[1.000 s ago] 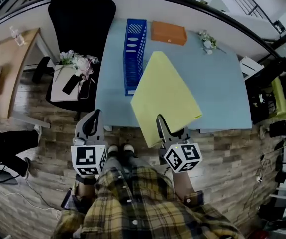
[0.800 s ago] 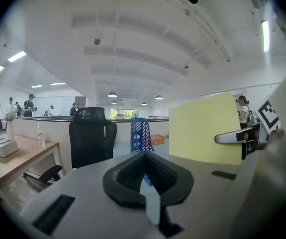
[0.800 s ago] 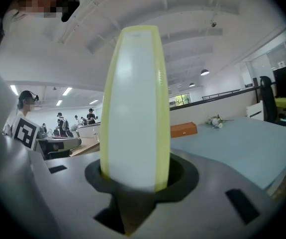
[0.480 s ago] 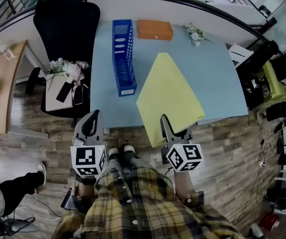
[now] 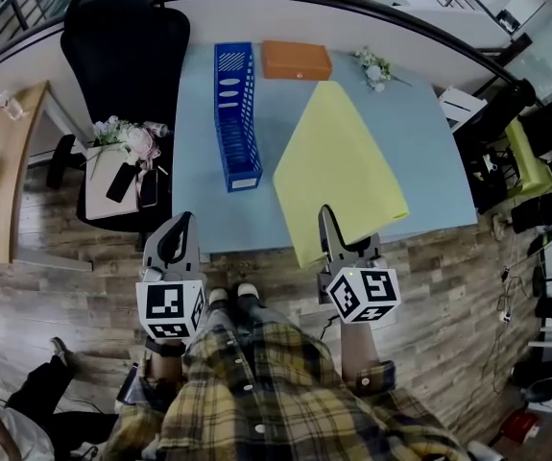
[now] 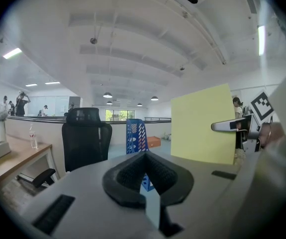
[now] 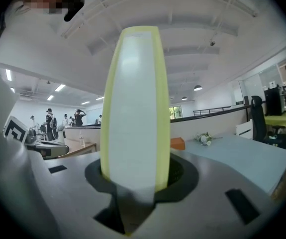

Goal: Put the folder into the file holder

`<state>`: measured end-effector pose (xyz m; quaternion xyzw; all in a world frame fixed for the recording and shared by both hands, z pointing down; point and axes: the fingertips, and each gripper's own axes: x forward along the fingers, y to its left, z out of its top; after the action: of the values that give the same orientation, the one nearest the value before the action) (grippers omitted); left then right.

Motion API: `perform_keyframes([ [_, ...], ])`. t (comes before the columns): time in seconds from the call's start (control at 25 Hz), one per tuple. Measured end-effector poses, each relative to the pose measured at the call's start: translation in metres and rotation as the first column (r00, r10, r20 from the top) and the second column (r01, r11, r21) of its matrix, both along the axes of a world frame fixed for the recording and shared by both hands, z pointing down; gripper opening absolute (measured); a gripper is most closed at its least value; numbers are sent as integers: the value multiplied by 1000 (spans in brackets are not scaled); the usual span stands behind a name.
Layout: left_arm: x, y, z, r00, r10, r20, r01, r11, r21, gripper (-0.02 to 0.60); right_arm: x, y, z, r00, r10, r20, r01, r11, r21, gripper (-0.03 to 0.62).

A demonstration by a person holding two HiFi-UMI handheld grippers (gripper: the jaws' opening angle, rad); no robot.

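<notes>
Yellow folder [image 5: 338,166]: raised over the worktop [image 5: 429,152], near corner clamped in right tool [image 5: 331,230]. Blue file holder [image 5: 235,113]: on the worktop, left of folder, apart. Left tool [image 5: 174,238]: jaws together, empty.

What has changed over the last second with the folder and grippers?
The right gripper, clamped on the yellow folder throughout, has lifted it and swung it right, clear of the blue file holder whose near end it overlapped before. Nothing taken or released. The left gripper stays shut and empty; holder unmoved.
</notes>
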<state>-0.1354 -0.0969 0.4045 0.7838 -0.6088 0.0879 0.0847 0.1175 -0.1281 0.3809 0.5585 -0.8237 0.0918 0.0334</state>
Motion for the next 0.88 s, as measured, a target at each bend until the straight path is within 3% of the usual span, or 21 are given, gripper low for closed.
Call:
perform_keyframes([
  [0.44, 1, -8, 3, 1000, -1, 0, 1, 1000, -8, -9, -22, -27, -46, 998, -46, 33, 42, 993, 108, 160],
  [0.88, -6, -9, 6, 1000, -27, -9, 26, 1000, -14, -8, -62, -46, -53, 992, -118, 43, 112, 986, 122, 160],
])
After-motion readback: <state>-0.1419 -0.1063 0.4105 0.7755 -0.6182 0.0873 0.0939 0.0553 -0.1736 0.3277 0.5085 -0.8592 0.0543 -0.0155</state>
